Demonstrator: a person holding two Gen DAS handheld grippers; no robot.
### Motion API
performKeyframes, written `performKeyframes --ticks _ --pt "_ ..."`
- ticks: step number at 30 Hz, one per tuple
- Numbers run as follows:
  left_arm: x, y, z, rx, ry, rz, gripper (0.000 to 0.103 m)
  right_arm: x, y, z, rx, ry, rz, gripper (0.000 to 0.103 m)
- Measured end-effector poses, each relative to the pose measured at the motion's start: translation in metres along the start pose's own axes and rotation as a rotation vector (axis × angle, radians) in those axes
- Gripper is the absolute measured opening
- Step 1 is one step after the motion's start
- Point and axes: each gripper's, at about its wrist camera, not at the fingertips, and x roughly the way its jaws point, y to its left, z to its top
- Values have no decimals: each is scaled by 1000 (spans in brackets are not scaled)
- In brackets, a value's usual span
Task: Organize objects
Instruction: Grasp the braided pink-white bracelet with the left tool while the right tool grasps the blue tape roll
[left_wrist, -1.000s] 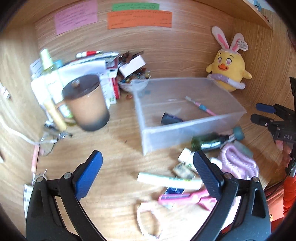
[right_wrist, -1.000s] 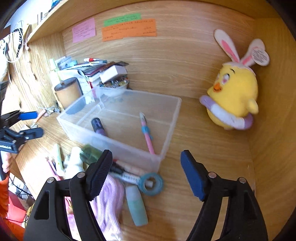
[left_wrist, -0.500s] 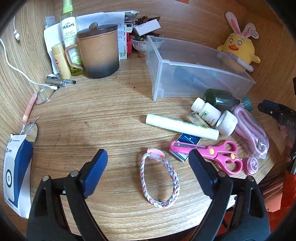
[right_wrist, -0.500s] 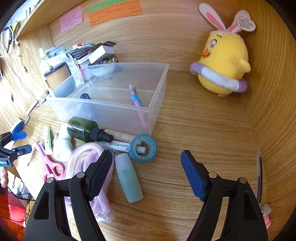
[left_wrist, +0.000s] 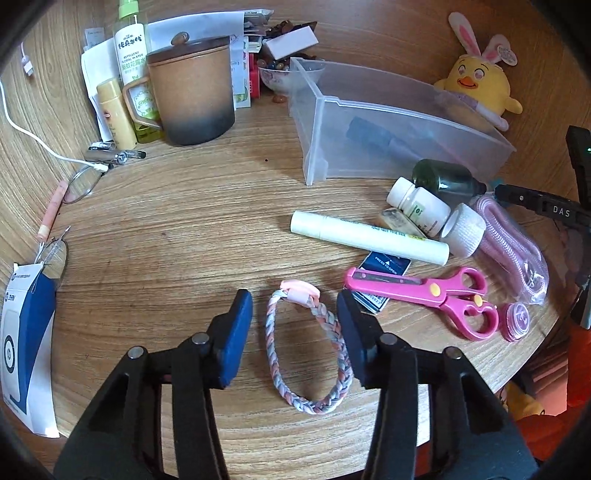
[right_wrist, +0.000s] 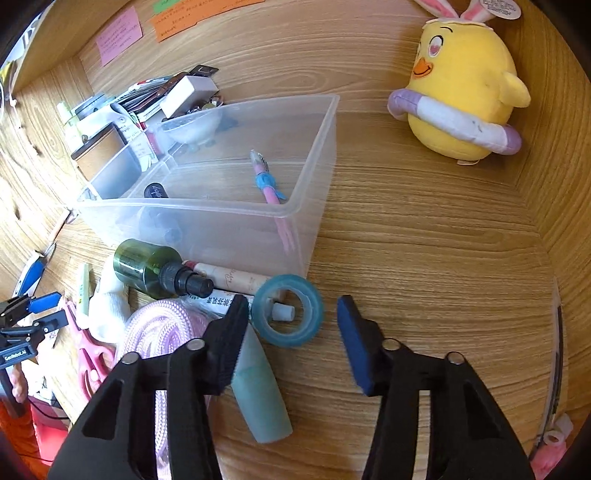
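While most of the clutter is still loose on the counter (left_wrist: 177, 229), I judge the tidying barely begun.
Done: 2 items lie in the clear bin (right_wrist: 317, 155), a pink pen (right_wrist: 266, 181) and a dark tube (right_wrist: 155, 192).
Left: braided bracelet (left_wrist: 308, 347), pink scissors (left_wrist: 436, 295), white tube (left_wrist: 369, 238), pill bottle (left_wrist: 419, 206), tape roll (right_wrist: 287, 310), green bottle (right_wrist: 147, 267).
Left hand-held gripper (left_wrist: 295, 325): jaws just narrowed, flanking the bracelet, the right pad at its edge, no clamp yet.
Right hand-held gripper (right_wrist: 291, 325): jaws just narrowed, around the tape roll, not pinching.
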Motion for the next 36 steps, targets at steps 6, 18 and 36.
performKeyframes --ticks 6,18,36 --pt "1 8 2 -24 -16 19 18 -2 4 0 -18 -26 -13 38" --pt "-18 23 24 -76 -103 30 5 -43 7 2 -41 -134 -49 38" --pt "-11 22 37 -17 -68 2 46 -53 43 50 -176 -217 -29 38"
